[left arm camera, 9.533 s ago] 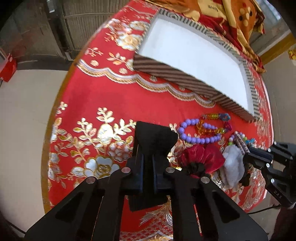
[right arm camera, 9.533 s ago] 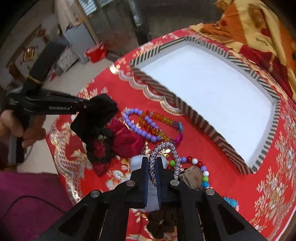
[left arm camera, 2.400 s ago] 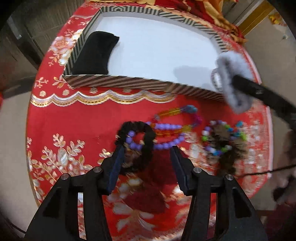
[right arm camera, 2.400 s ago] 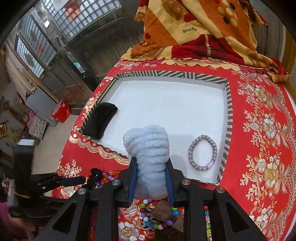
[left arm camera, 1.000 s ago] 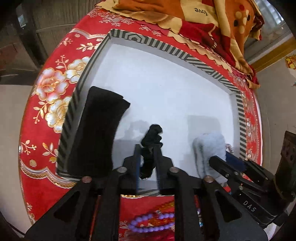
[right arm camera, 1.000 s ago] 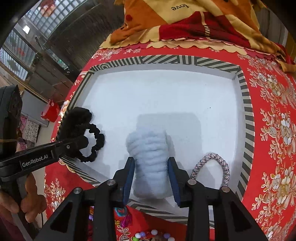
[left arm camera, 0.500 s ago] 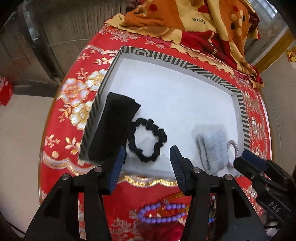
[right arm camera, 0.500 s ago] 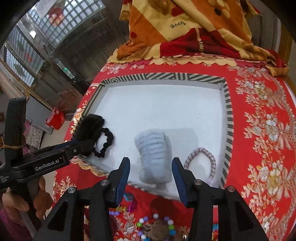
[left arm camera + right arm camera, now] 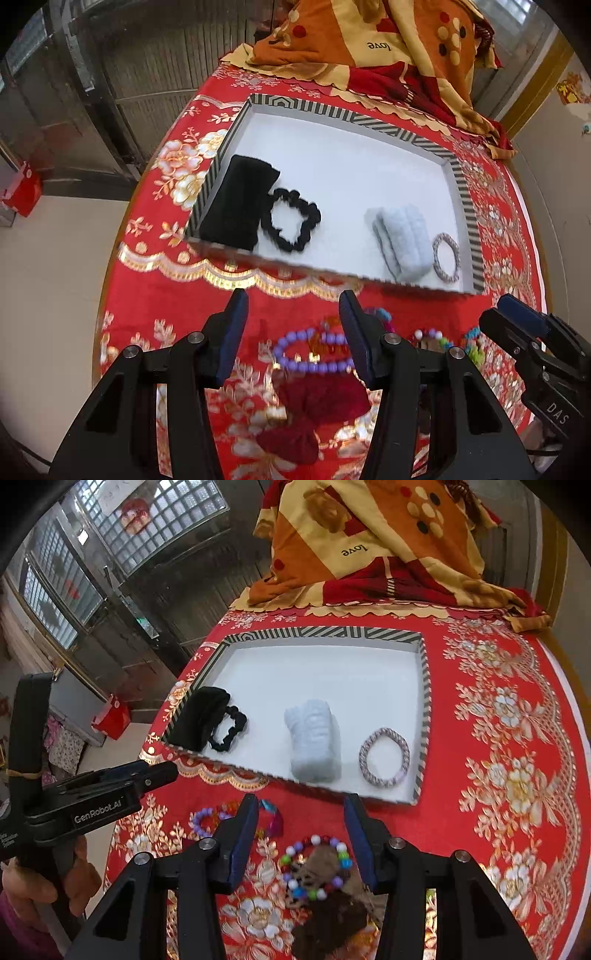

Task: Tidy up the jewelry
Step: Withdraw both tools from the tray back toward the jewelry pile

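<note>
A striped-rim tray (image 9: 466,206) (image 9: 423,716) with a white floor holds a black headband (image 9: 240,201) (image 9: 197,718), a black scrunchie (image 9: 291,223) (image 9: 229,731), a pale blue fluffy band (image 9: 402,240) (image 9: 314,742) and a silver braided bracelet (image 9: 446,262) (image 9: 384,757). In front of the tray lie a purple bead bracelet (image 9: 314,365) (image 9: 201,821), a dark red scrunchie (image 9: 317,410), a multicolour bead bracelet (image 9: 317,864) and a brown scrunchie (image 9: 328,919). My left gripper (image 9: 293,332) is open and empty above the purple beads. My right gripper (image 9: 301,834) is open and empty above the multicolour beads.
The round table wears a red cloth with gold flowers (image 9: 517,775). An orange and red blanket (image 9: 369,48) is piled at the far side. The table edge drops to a pale floor (image 9: 55,258) at left. A red box (image 9: 112,716) stands on the floor.
Both grippers opened, left the black scrunchie and the pale blue band lying in the tray, and drew back toward me over the loose jewelry.
</note>
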Demonstrator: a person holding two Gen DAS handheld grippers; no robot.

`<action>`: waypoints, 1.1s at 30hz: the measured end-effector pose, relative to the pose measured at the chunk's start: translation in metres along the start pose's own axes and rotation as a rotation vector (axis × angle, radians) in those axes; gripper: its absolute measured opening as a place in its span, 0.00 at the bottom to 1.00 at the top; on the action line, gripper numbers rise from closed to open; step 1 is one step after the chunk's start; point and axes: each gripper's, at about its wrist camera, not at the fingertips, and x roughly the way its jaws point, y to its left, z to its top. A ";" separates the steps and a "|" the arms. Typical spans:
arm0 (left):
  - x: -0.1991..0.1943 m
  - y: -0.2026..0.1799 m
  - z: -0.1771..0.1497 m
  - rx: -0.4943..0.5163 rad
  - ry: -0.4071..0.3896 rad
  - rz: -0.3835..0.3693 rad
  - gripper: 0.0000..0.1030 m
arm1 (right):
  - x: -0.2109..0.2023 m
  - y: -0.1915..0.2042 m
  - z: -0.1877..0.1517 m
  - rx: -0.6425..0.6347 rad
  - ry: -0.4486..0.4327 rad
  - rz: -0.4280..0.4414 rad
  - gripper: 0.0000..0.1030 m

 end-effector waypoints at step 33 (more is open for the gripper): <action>-0.036 -0.026 -0.080 0.032 -0.022 0.066 0.49 | -0.043 -0.008 -0.077 -0.025 -0.007 -0.051 0.55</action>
